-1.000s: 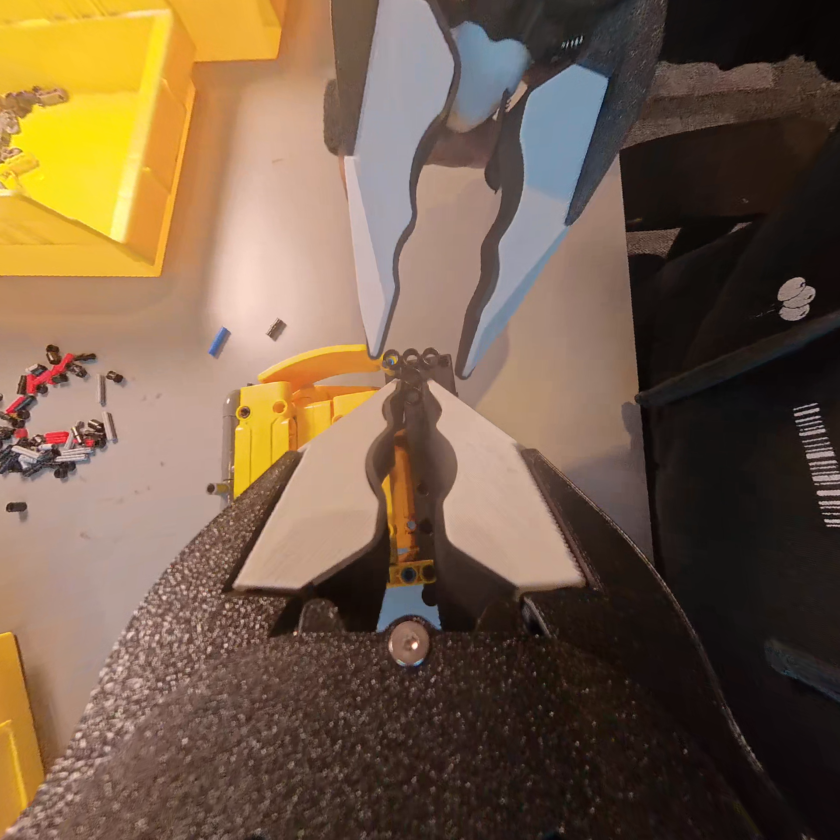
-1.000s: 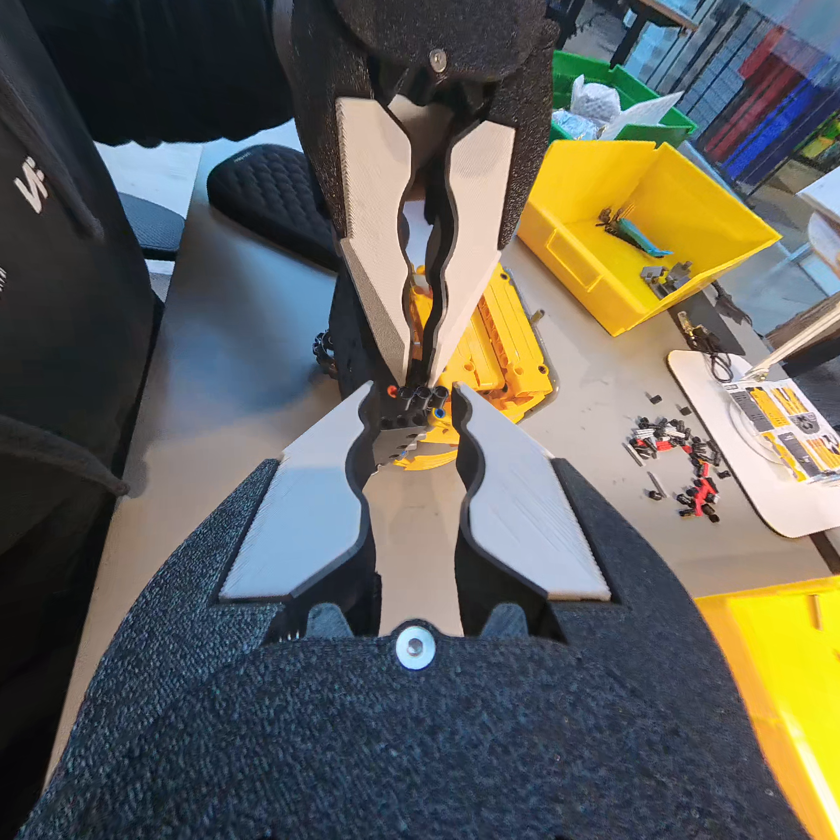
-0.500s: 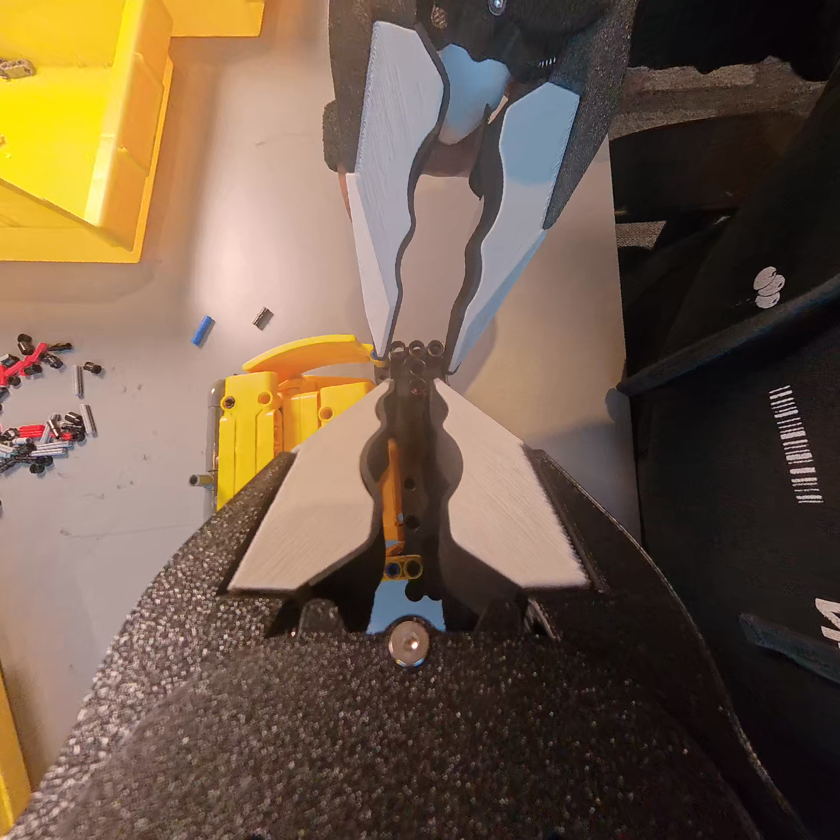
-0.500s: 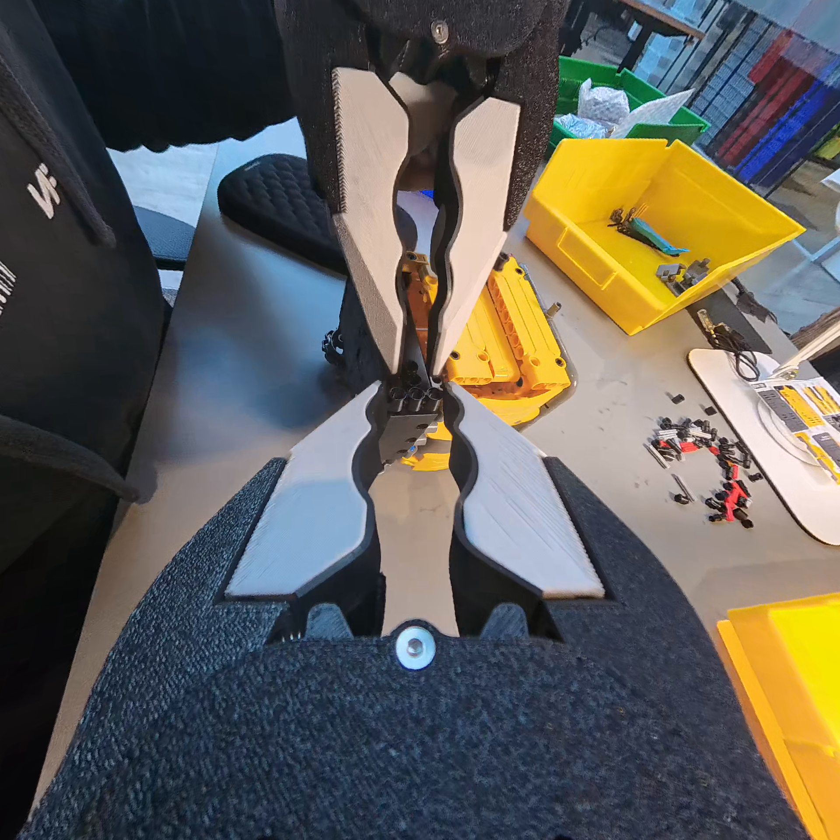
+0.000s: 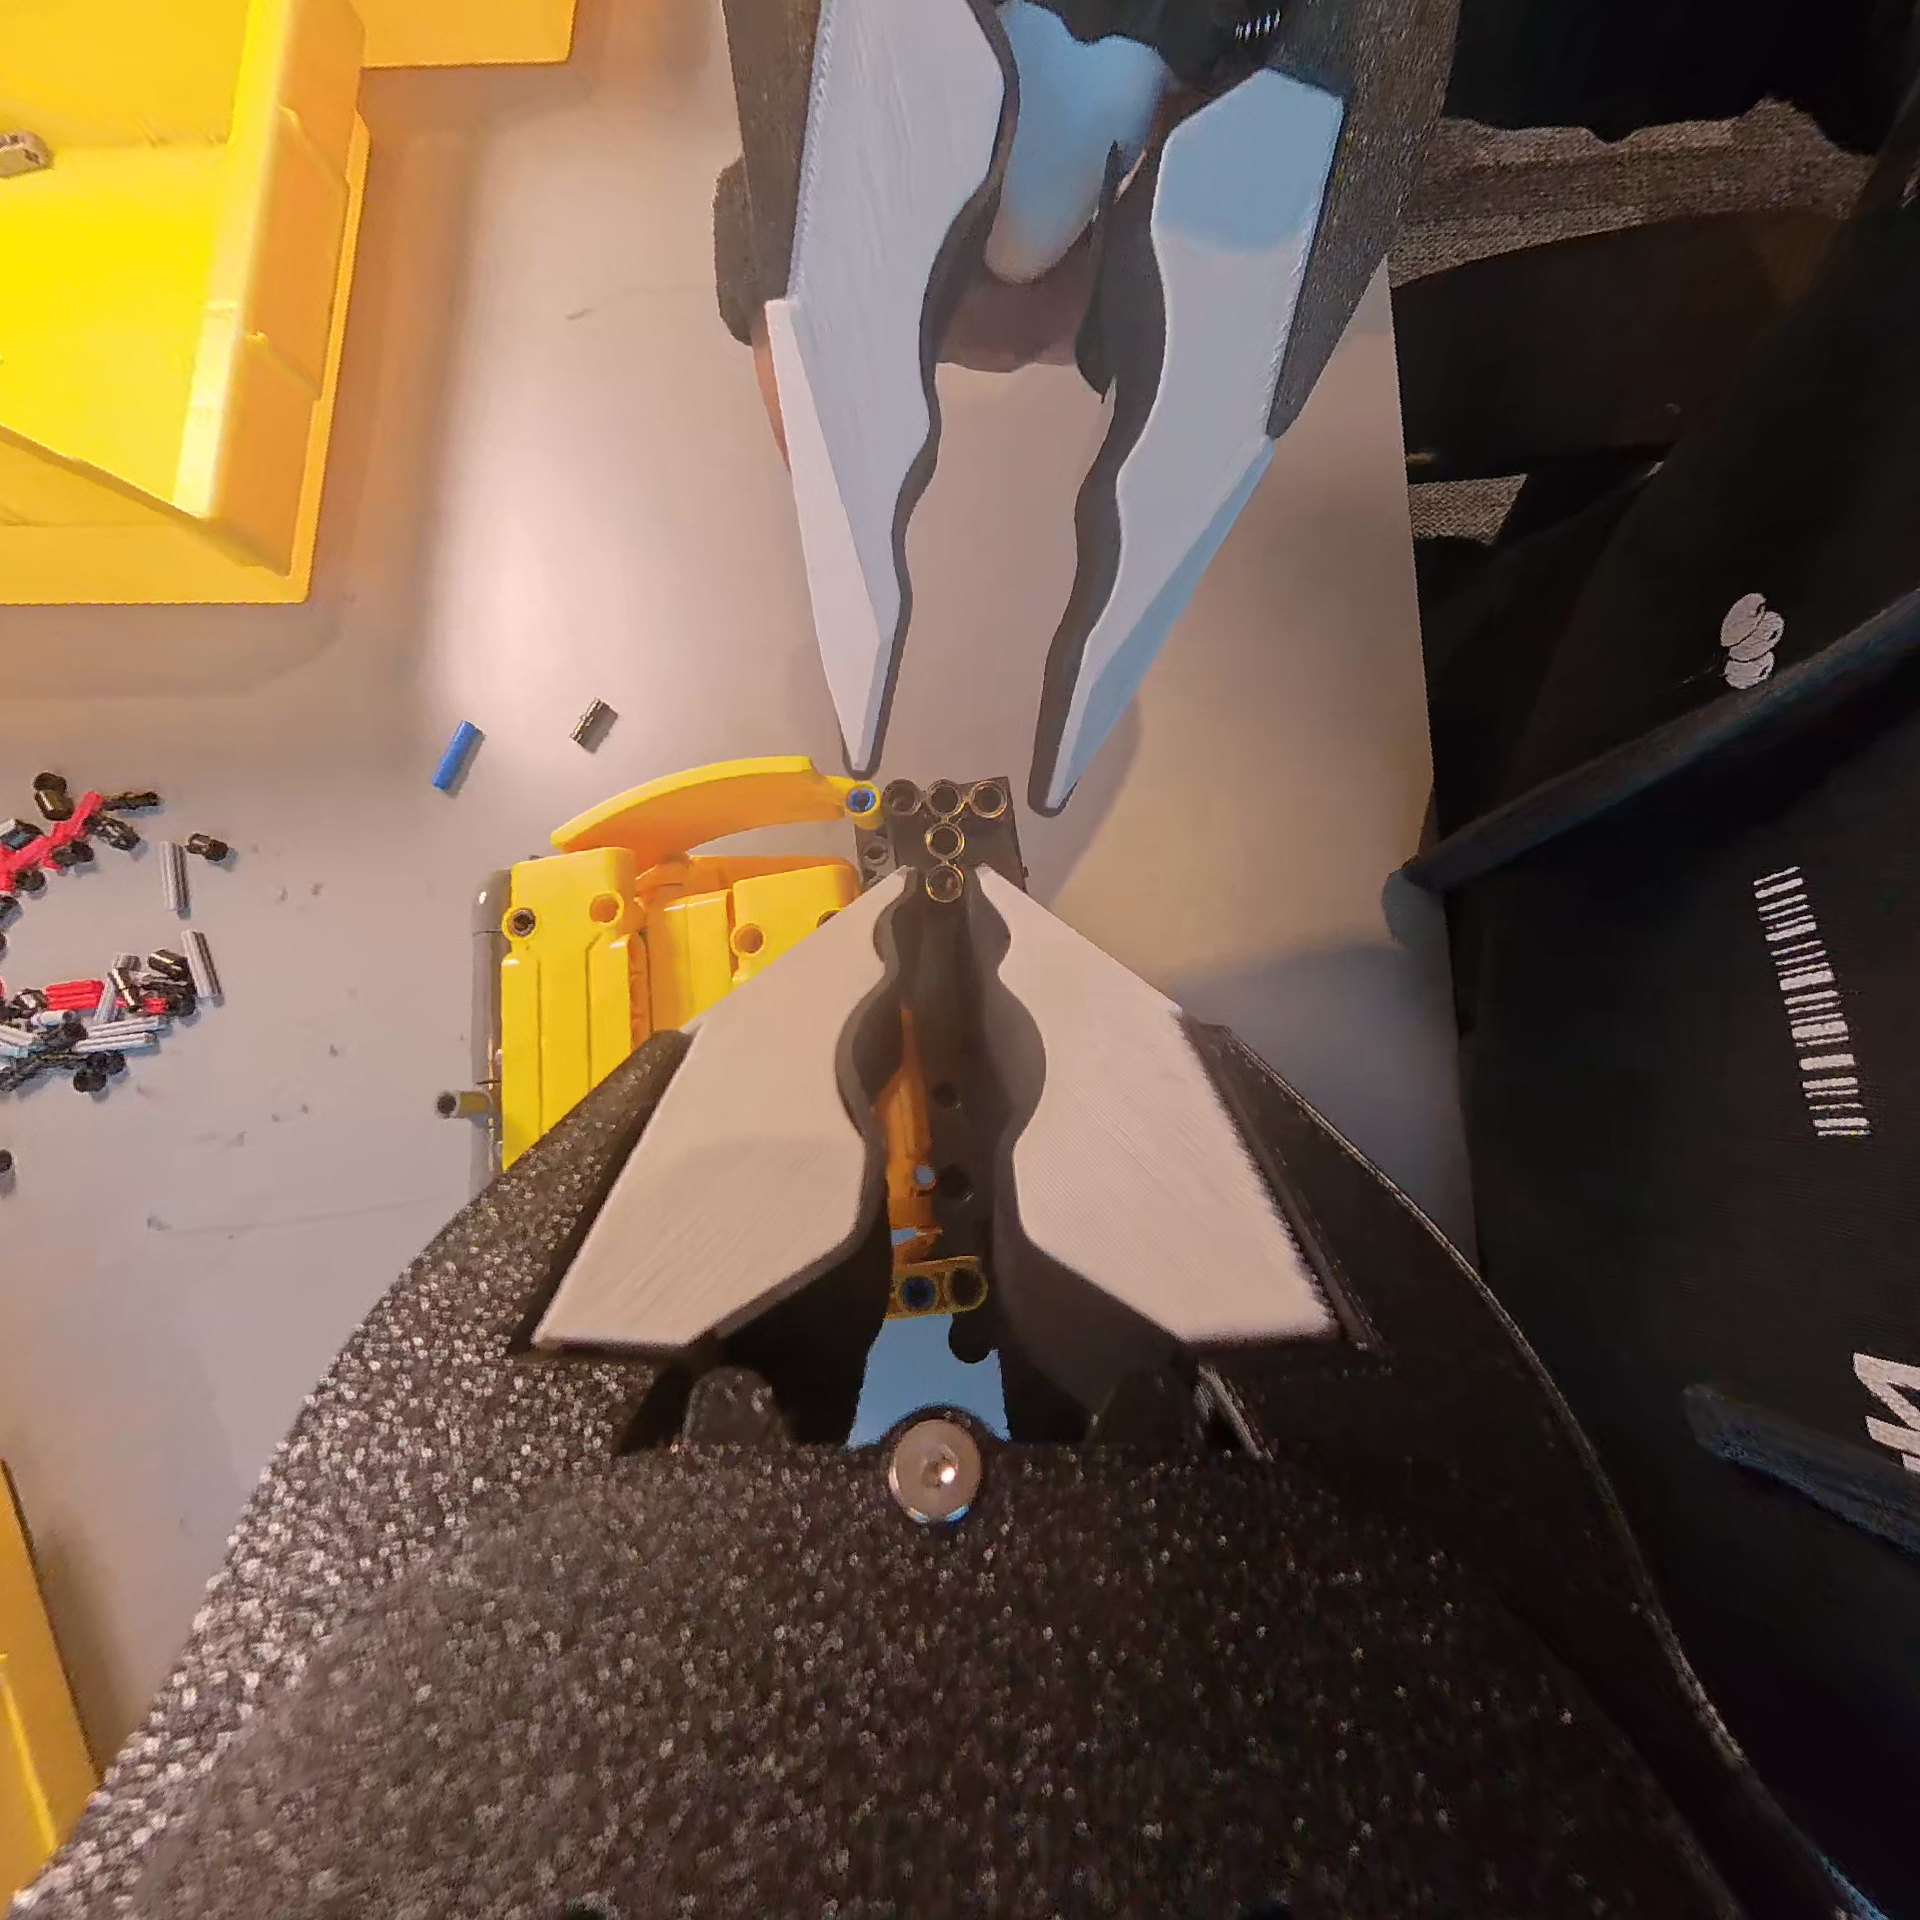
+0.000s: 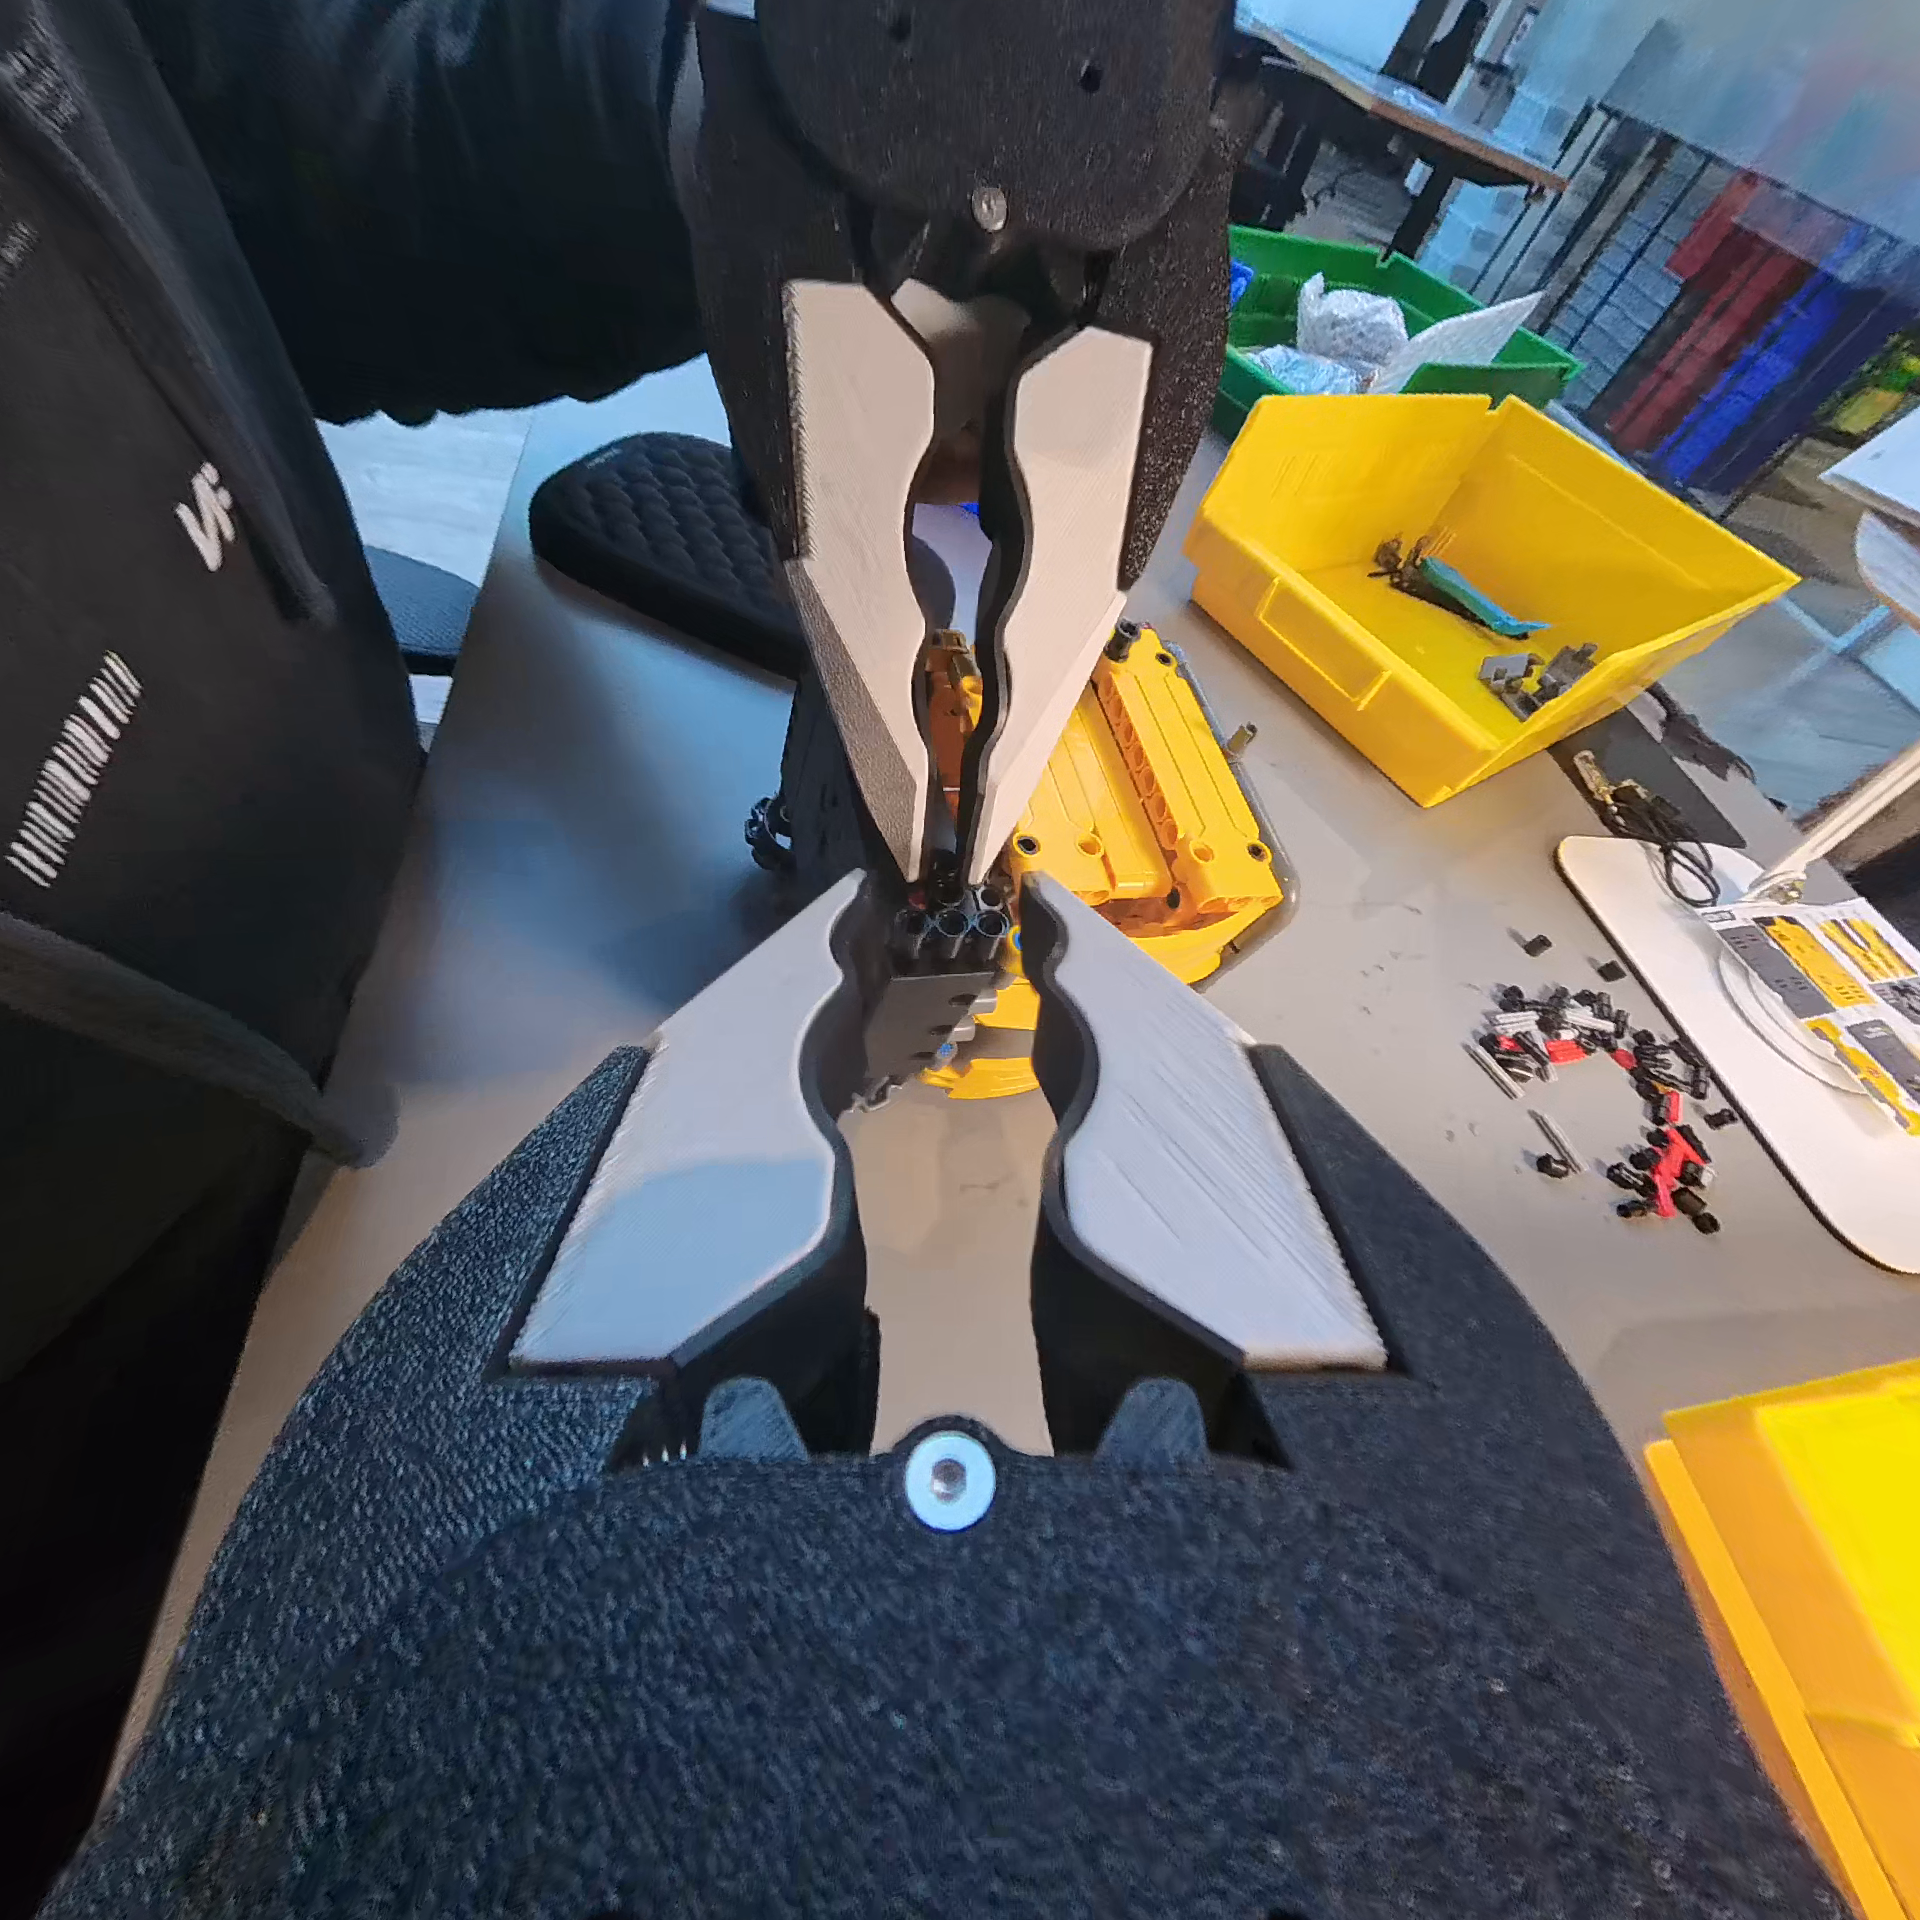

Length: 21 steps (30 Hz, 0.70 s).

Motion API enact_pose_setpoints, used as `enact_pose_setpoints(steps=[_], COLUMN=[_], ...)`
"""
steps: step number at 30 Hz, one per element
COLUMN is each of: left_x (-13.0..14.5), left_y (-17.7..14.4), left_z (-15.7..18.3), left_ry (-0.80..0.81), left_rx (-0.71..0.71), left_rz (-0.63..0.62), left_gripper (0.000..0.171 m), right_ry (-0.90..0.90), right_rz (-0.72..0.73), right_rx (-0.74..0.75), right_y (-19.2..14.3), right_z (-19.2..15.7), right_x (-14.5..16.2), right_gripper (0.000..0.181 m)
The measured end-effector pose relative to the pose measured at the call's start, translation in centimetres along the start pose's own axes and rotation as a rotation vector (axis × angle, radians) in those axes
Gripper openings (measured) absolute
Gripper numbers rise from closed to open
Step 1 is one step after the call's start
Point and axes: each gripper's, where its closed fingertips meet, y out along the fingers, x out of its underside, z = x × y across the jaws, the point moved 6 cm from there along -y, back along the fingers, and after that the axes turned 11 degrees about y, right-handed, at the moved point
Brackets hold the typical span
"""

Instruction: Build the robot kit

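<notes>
- The left gripper (image 5: 943, 888) is pinched tight on a black block piece (image 5: 943, 831) with round holes in it. That piece is part of a yellow brick model (image 5: 665, 935) that sits on the grey table (image 5: 582, 416), near the edge by the person.
- The right gripper (image 6: 940, 899) has its two fingers spread apart. One finger is on each side of the same black piece, very close, but not squeezing it.
- The model looks like hard plastic. It should be light and stiff, and smooth enough to slip.
- The parts only click together, so a hard pull could pop one off.
- The black piece sticks out at the end, and its flat sides look like the best place to hold it.
- I think the black piece is joined to the yellow part, but the fingers hide the spot where they meet.
- A yellow bin (image 6: 1455, 582) sits past the model. A little heap of tiny pins (image 6: 1600, 1081), red, black and grey, lies on the table off to one side. One blue pin (image 5: 455, 743) lies by itself.
</notes>
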Motion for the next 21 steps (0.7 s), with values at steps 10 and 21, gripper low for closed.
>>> enact_pose_setpoints(steps=[10, 21], left_x=[0.0, 0.1], left_y=[0.1, -0.2], left_z=[0.1, 0.4], left_ry=[0.002, 0.018], left_rx=[0.012, 0.011], left_rz=[0.007, 0.042], left_gripper=[0.010, 0.004], right_ry=[0.018, 0.005], right_rz=[-0.025, -0.021], right_rx=[-0.036, -0.078], right_y=[0.4, 0.2], right_z=[0.1, 0.2], right_x=[1.1, 1.3], right_gripper=[0.017, 0.017])
